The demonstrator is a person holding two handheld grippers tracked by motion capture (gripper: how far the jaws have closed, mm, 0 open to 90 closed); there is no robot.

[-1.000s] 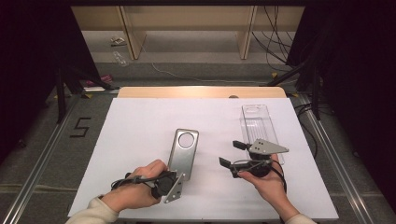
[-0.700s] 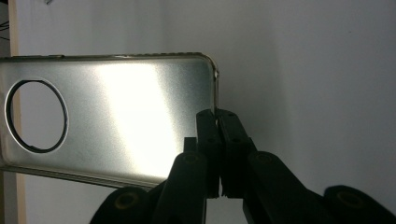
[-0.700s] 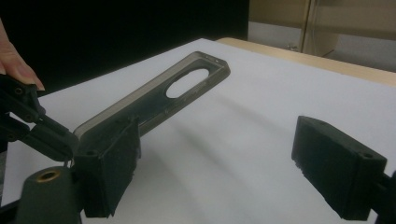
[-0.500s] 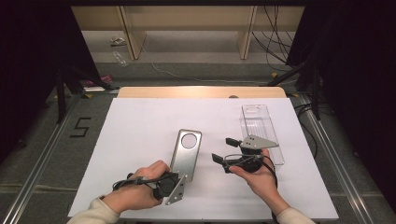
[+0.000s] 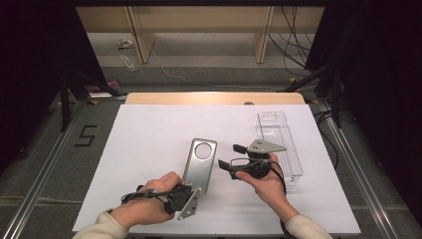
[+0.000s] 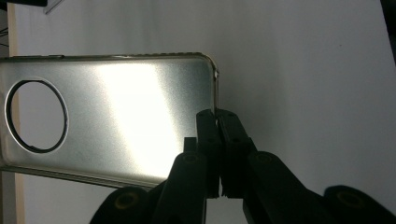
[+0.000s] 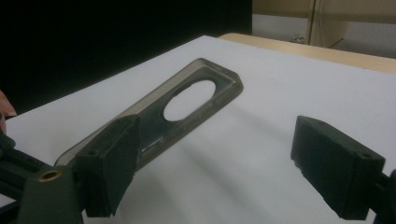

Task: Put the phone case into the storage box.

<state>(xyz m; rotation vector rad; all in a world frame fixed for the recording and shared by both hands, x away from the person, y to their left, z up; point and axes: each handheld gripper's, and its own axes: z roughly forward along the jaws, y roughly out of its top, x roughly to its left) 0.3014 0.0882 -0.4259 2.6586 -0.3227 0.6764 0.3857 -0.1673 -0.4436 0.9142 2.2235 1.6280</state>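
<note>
One silvery metal phone case with a round camera hole [image 5: 200,165] lay flat near the middle of the white tabletop [image 5: 149,134], its hole end pointing away from the person. Against the picture from a second before, the case lay where it had been and the left tool [image 5: 191,191] had kept its place at the case's near end, while the right tool [image 5: 230,159] had shifted leftward, off the tray's side and closer to the case's right edge.

In the left gripper view the left tool's [image 6: 217,122] two black jaws stood pressed together, clamped on the thin rim at the case's [image 6: 116,116] near corner. The right tool's jaws stood wide apart with nothing between them; in the right gripper view [image 7: 215,154] one pad sat near the case's [image 7: 187,105] long edge, though whether it touched could not be told, and the other stood well clear over bare tabletop.

One clear plastic rectangular tray [image 5: 281,144] rested on the right part of the tabletop, just behind the right hand [image 5: 266,184]. Counted: one case, one tray, two tools, two hands, the left hand [image 5: 144,204] gripping its tool at the near edge.
</note>
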